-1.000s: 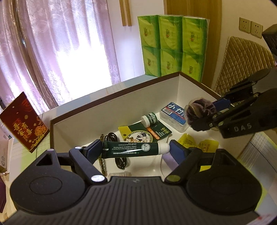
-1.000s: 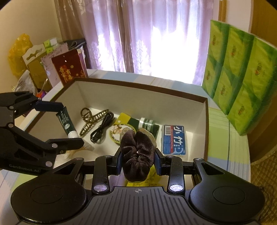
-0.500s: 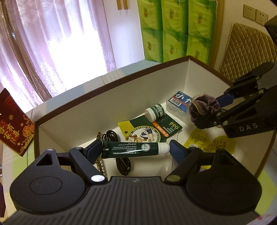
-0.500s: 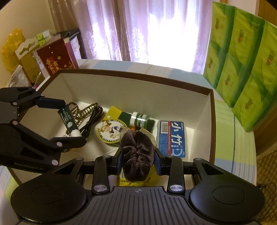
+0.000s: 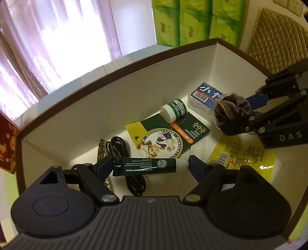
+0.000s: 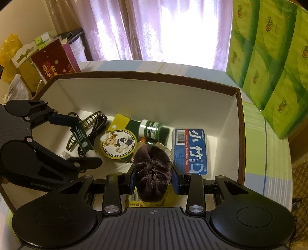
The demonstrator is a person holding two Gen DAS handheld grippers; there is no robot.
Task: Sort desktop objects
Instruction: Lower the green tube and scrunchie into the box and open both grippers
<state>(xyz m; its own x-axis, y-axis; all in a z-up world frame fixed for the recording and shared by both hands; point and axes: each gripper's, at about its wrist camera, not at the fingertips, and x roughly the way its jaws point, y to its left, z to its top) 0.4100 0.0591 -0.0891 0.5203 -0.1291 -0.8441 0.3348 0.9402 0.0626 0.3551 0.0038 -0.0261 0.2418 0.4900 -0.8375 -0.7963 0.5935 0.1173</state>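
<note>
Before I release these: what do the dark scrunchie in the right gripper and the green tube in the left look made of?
Scrunchie: soft velvet-like fabric, judging by its gathered folds with a dull sheen; a paler, woven-looking edge shows on top. Green tube: probably smooth glossy plastic with printed text and a white cap; it looks straight between the fingers, though metal laminate can't be excluded.

A lived-in room of a home: sheer lilac curtains [image 6: 159,28] glow with daylight across the top of the frame, stacked green tissue packs [image 6: 269,57] fill the upper right, and a red greeting card [image 6: 52,61] leans among clutter at upper left. At upper right in the left wrist view, a quilted chair back [image 5: 277,34] stands below wall sockets [image 5: 288,5].
</note>
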